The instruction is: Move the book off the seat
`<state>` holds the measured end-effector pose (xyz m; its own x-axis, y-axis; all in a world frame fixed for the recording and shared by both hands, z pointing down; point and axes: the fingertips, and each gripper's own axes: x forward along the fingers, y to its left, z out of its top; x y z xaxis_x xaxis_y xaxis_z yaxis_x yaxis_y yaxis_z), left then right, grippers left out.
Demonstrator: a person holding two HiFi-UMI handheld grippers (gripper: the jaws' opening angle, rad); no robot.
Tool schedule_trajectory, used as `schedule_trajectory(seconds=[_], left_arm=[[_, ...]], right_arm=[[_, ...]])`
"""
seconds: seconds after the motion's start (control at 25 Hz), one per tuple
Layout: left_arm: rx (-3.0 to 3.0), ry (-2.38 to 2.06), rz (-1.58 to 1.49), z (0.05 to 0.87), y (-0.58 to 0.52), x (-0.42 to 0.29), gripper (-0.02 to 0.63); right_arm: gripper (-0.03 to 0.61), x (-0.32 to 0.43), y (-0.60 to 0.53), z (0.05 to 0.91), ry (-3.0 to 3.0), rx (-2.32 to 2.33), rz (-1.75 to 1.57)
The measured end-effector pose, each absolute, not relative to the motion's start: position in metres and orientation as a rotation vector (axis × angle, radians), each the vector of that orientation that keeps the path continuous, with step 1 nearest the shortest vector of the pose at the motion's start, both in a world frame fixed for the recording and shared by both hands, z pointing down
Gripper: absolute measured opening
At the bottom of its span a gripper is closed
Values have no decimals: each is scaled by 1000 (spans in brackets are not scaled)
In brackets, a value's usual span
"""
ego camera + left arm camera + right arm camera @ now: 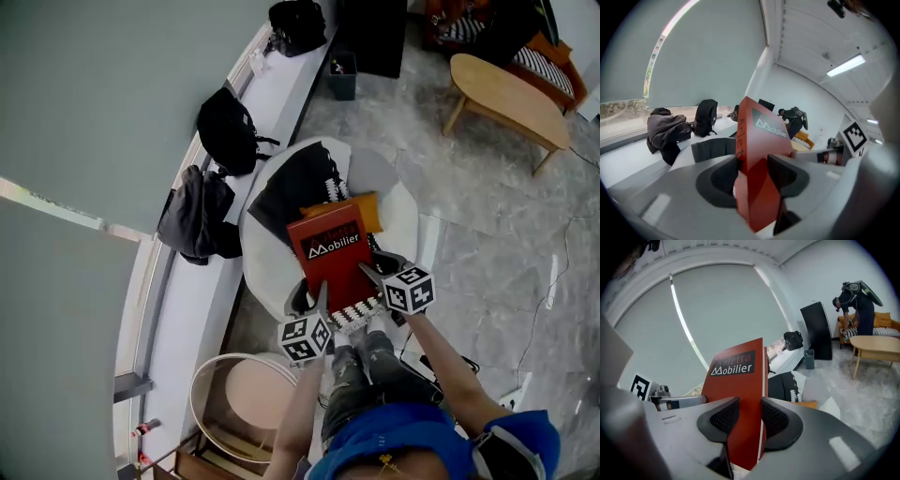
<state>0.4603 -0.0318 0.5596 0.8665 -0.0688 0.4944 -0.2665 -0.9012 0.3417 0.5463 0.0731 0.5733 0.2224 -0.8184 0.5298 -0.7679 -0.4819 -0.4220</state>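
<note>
To the left of the seat [261, 255] runs a white ledge [286, 89] that carries dark bags [230, 131]; bare ledge shows between them, so it is one candidate place to set down. The left gripper [321, 298] works at the seat's near-left edge; its fingers [723, 180] are clamped on the near corner of the book [333, 246], one pad on the spine side and one on the cover. The red book hangs over the middle of the seat, tilted with its far end raised. Whether its lower edge touches the seat cannot be told. An orange cushion [372, 208] and a black-and-white cloth [295, 186] lie on the seat beyond it. The right gripper [372, 274] works at the seat's near-right edge, and its fingers [723, 417] are shut on the opposite near corner, the cover between both pads. Procedure, as judged from this state: raise both grippers together at an equal rate so that the book does not twist between the two grasps. Clear the cushion and the seat rim before any sideways travel. Hold the spacing between the grippers constant, since drawing them apart or together would bend the cover. Each grasp takes only a corner, so move slowly to prevent slip. To the right of the seat, the grey floor [487, 244] gives an alternative place.
</note>
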Motion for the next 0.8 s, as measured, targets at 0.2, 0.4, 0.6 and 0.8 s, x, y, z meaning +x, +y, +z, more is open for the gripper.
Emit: schedule_trajectory(seconds=[0.2,0.4,0.6,0.8], left_arm=[[2693,-240,574,490,-9,442,195],[2739,-235,500,435,8,418,195],[2740,-231,447,411,18,397,193],[2756,-236,410,398,25,386,193]], right_arm=[[141,530,96,498,1593,-2480,-949],[143,505,112,444,1602,-2493,-852],[141,485,122,414,1634,-2529,-763],[142,474,130,401,1633,-2536,-703]])
